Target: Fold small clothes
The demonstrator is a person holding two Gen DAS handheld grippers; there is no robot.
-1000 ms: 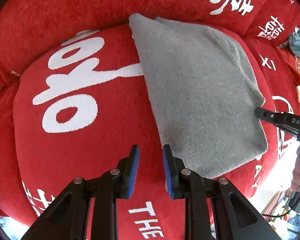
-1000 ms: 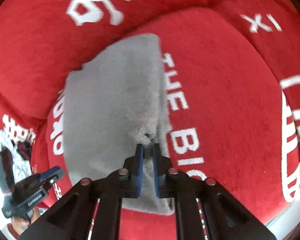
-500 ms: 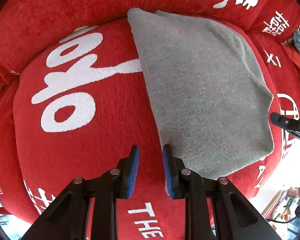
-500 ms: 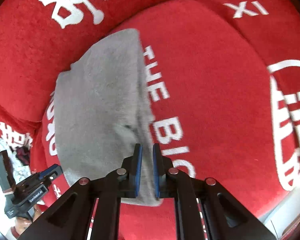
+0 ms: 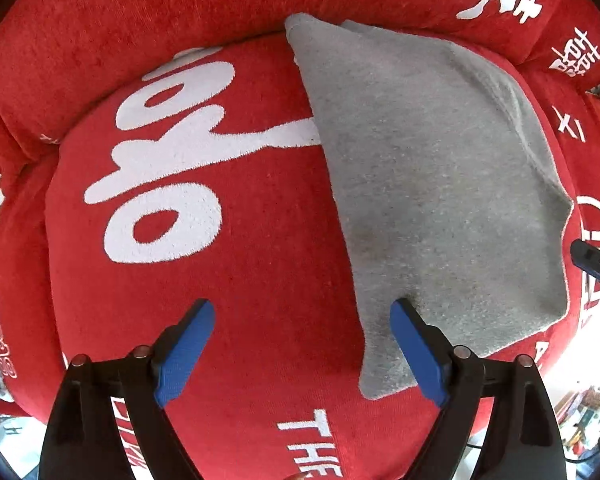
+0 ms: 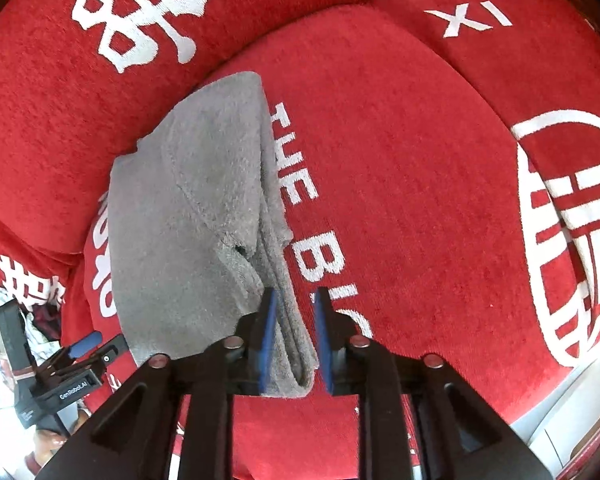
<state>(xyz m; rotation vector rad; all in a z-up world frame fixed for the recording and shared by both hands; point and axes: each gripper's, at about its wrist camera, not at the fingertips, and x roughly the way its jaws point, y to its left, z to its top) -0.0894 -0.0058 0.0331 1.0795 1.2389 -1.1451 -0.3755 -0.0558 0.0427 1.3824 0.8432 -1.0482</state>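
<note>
Lying folded on the red cushion [image 5: 228, 280], the grey cloth [image 5: 440, 184] runs its long axis from the cushion's front edge toward the backrest. Left tool [image 5: 300, 348] has just spread wide and straddles the cloth's near left edge, one pad over fabric, one over bare red; nothing gripped. Right tool [image 6: 294, 336] has just been parting, still narrow, with the doubled right-hand edge between its pads, apparently let go. Both tools sit at the near end, one per long edge.

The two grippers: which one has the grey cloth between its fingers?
The right gripper: the folded edge of the grey cloth lies between its narrow-set fingers, which have just been opening. The left gripper, fingers wide apart, only straddles a corner.
</note>
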